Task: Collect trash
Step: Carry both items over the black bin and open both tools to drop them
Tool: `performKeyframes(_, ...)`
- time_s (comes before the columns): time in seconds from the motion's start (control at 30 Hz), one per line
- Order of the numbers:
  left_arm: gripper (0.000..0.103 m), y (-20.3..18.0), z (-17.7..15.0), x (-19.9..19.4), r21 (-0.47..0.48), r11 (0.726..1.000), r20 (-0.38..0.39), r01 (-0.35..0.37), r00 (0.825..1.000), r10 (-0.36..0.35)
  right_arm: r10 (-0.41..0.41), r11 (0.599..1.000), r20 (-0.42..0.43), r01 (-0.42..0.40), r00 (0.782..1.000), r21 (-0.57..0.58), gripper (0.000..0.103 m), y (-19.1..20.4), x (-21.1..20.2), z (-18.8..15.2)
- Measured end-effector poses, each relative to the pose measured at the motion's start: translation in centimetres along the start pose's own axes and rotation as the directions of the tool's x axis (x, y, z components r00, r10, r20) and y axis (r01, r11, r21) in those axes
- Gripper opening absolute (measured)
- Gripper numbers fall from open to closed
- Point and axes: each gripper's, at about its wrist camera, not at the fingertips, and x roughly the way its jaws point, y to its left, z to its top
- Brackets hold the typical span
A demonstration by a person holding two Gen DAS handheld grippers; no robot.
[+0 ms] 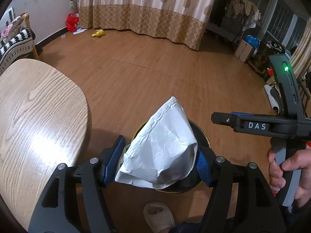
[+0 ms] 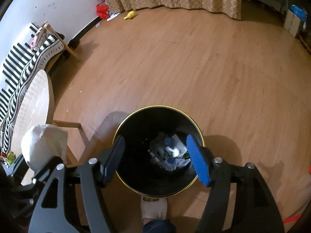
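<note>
My left gripper (image 1: 158,155) is shut on a crumpled white paper bag (image 1: 161,145) and holds it above the black trash bin (image 1: 202,136), which the bag mostly hides. In the right wrist view the bag (image 2: 42,145) shows at the left, beside the bin. My right gripper (image 2: 155,155) is open and empty, directly over the black, gold-rimmed bin (image 2: 136,124). Several pieces of trash (image 2: 169,153) lie at the bin's bottom. The right gripper also shows in the left wrist view (image 1: 219,117), at the right.
A round wooden table (image 1: 35,116) stands at the left, close to the bin. A striped sofa (image 2: 23,58) is behind it. A yellow object (image 1: 98,33) and a red bag (image 1: 72,21) lie by the curtain. My slippered foot (image 2: 153,207) touches the bin's near side.
</note>
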Motion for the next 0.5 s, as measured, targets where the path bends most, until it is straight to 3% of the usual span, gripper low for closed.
performKeyframes(0.4, 0.067, -0.8, -0.1, 1.7, 0.029, 0.998, -0.048, 0.052, 0.998, -0.050, -0.034, 0.999, 0.032, 0.033, 0.999, 0.035, 0.072, -0.8, -0.7, 0.1)
performKeyframes(0.5, 0.078, -1.0, -0.3, 2.6, 0.035, 0.998, -0.065, 0.061, 0.996, -0.058, -0.046, 0.998, 0.042, 0.044, 0.998, 0.049, 0.073, -1.1, -0.9, 0.0)
